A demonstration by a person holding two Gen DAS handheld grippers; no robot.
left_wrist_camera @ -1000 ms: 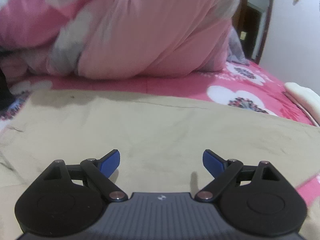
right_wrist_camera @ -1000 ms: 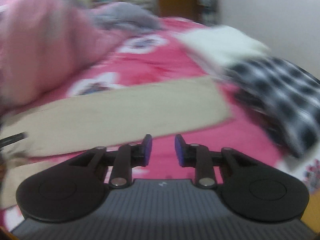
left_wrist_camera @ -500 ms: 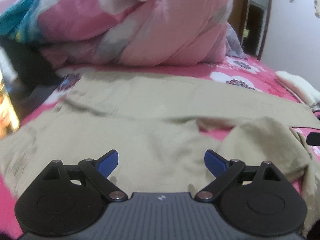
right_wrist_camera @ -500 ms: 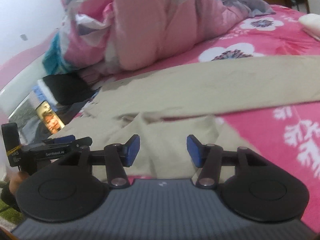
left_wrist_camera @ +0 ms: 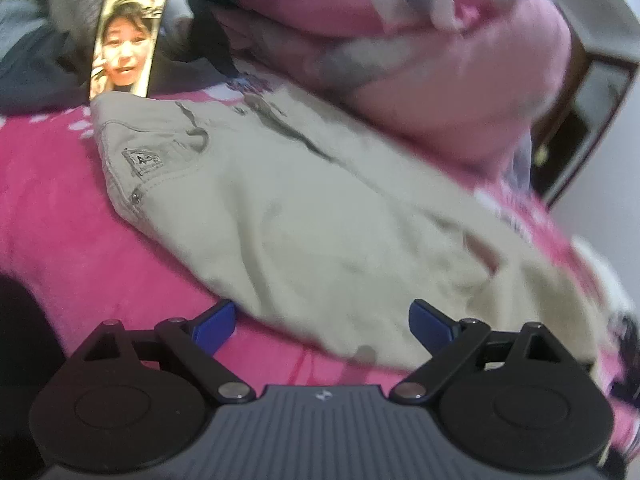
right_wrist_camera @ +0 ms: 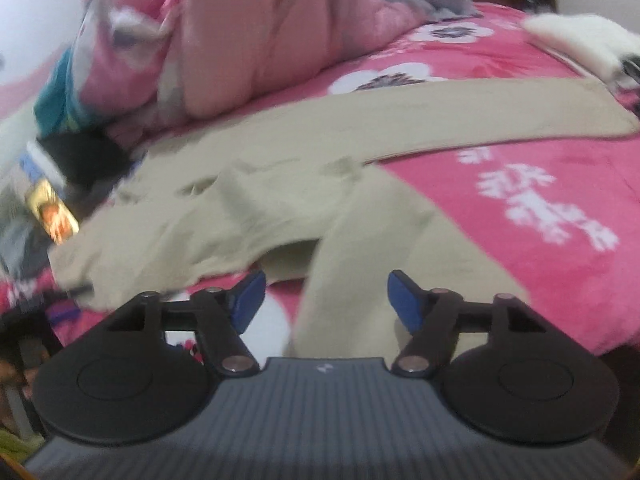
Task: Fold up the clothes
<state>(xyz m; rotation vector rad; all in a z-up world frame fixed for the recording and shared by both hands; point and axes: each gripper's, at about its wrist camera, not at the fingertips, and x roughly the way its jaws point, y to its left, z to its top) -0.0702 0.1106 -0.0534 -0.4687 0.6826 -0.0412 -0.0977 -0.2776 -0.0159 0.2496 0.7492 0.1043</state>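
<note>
The folding is barely getting started, as far as the views show: the khaki trousers [right_wrist_camera: 280, 184] are lying spread out on the pink flowered bed [right_wrist_camera: 540, 184], no neat fold is made yet, and nearly all the work looks to be left. One leg [right_wrist_camera: 460, 116] is stretching flat and straight across the bed toward its far right side, while the other leg [right_wrist_camera: 360, 264] is lying rumpled and doubled toward the bed's near edge, so it probably needs straightening and laying over the first before the length can be folded up. In the left wrist view the waist end [left_wrist_camera: 168, 168] is lying toward the bed's left side, showing a small sewn patch, a rivet and pocket seams; the cloth looks like sturdy, slightly creased cotton. The left gripper [left_wrist_camera: 322, 322] is hovering with its blue fingers [left_wrist_camera: 214, 324] spread wide and released over the trousers' near edge, grasping nothing. The right gripper [right_wrist_camera: 322, 300] is opening its fingers [right_wrist_camera: 250, 300] above the rumpled leg, with no cloth pinched between them. A bundled pink quilt [right_wrist_camera: 248, 32] is lying along the bed's far side, and a lit phone [left_wrist_camera: 126, 36] is lying just beyond the waist.
</note>
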